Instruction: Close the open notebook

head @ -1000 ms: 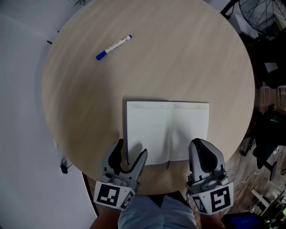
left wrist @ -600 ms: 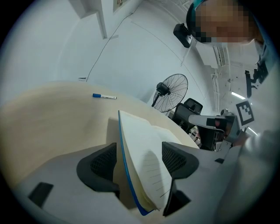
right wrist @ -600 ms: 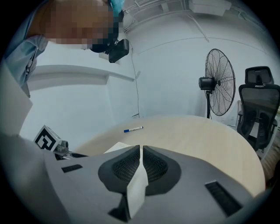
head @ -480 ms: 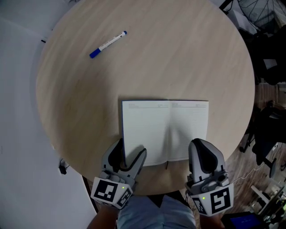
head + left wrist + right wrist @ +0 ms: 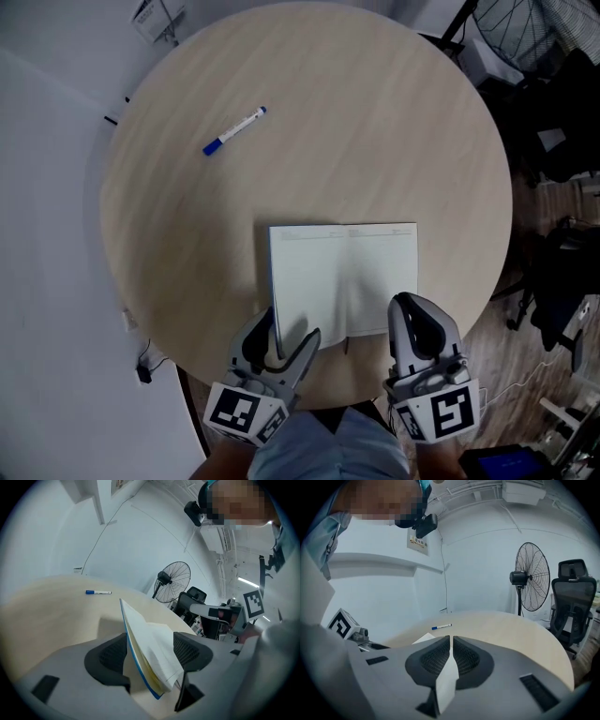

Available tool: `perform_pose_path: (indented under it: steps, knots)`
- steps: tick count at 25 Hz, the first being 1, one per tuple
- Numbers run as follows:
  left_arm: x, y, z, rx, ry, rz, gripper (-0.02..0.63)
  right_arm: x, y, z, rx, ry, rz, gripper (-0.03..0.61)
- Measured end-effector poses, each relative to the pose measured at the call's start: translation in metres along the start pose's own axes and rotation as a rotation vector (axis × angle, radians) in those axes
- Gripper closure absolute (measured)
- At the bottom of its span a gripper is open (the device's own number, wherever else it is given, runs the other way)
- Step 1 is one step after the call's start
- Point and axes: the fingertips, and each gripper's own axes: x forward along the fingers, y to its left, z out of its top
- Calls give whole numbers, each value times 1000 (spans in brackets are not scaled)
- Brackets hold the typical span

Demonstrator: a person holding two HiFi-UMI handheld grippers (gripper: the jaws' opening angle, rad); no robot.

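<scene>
Directly ahead of both tools, at the near edge of the round worktop (image 5: 375, 122), the notebook (image 5: 342, 277) lies open. Its spine runs away from the person and falls between the two grippers. The left hand-held gripper (image 5: 286, 330) straddles the near left corner. Its own view shows the jaws apart, with the blue-edged left cover and its pages standing tilted between them, not pinched. The right hand-held gripper (image 5: 412, 309) sits at the near right corner, and its jaws are pressed together on a thin white sheet of the right-hand page. The closing move probably turns on the spine as hinge. The left half is already inside the left jaws, so that side seems the one to swing over to the right, and the right grip would have to let go first. A blue-capped marker (image 5: 234, 129) lies well apart on the far left, out of the way.
</scene>
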Motion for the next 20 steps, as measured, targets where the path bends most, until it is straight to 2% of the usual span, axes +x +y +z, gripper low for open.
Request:
perform_pose_path:
  steps: [12, 20]
  knots:
    - [-22, -63, 34, 51, -29, -110, 288, -58, -10, 45, -20, -86, -81, 529]
    - [-19, -97, 44, 103, -30, -183, 289, -84, -19, 52, -9, -123, -126, 529]
